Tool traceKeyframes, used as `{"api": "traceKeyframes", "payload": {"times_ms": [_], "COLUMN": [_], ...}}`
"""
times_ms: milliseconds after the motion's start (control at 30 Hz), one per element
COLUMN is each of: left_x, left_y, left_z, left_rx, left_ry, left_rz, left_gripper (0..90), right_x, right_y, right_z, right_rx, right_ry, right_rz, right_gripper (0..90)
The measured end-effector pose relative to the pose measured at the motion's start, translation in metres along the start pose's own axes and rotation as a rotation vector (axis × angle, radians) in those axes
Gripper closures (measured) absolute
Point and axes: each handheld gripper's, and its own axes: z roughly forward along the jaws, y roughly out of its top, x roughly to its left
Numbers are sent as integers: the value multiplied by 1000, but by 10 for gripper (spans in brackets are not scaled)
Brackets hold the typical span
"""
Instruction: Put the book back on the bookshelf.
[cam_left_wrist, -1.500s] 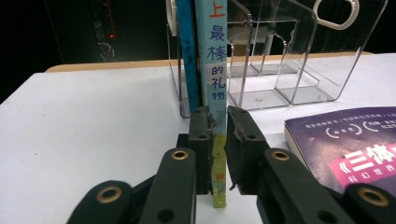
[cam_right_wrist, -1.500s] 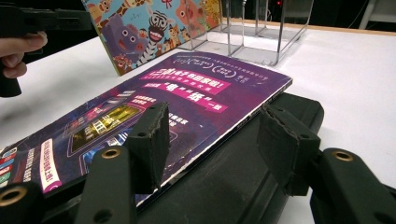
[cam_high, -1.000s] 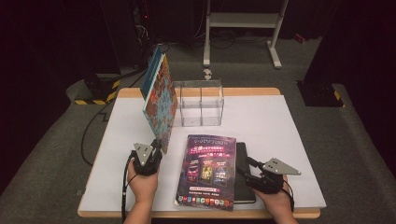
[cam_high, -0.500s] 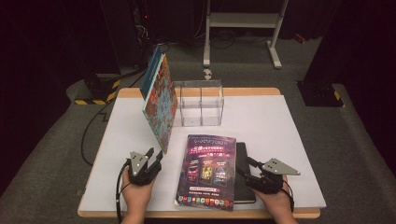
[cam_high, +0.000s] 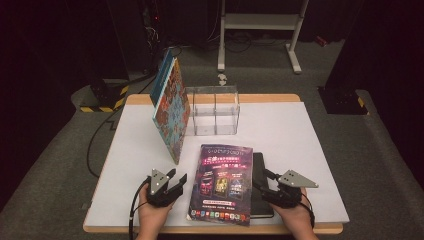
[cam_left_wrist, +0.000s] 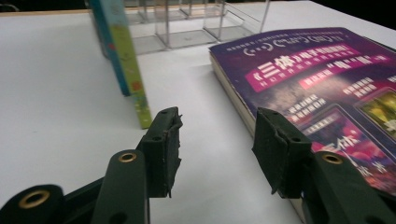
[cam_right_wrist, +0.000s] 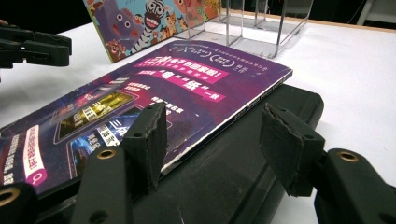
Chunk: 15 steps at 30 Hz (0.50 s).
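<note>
Left gripper (cam_high: 175, 181), jaws just opening and empty, nears the purple paperback (cam_high: 222, 182); right gripper (cam_high: 264, 179) waits open, perhaps next to lift it.

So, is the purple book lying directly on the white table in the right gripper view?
No, the purple book lies on top of a black notebook, which itself rests on the white table.

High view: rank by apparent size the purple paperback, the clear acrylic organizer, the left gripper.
1. Purple paperback
2. Clear acrylic organizer, though it sits farther from the camera, so the gap is unsure
3. Left gripper, plainly smallest
</note>
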Motion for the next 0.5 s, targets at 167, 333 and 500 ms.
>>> {"api": "traceKeyframes", "payload": {"times_ms": [167, 333, 500], "left_x": [-7, -13, -20], "left_y": [-5, -10, -14], "left_z": [1, 5, 8], "left_rx": [74, 151, 203], "left_ry": [-50, -67, -106], "left_rz": [8, -23, -49], "left_gripper": [456, 374, 309], "right_x": [1, 3, 3], "right_y": [-1, -4, -4], "right_z": [1, 5, 7], "right_rx": [2, 38, 55], "right_ry": [1, 10, 18], "right_rz": [-21, -26, -15], "right_gripper": [416, 413, 383]}}
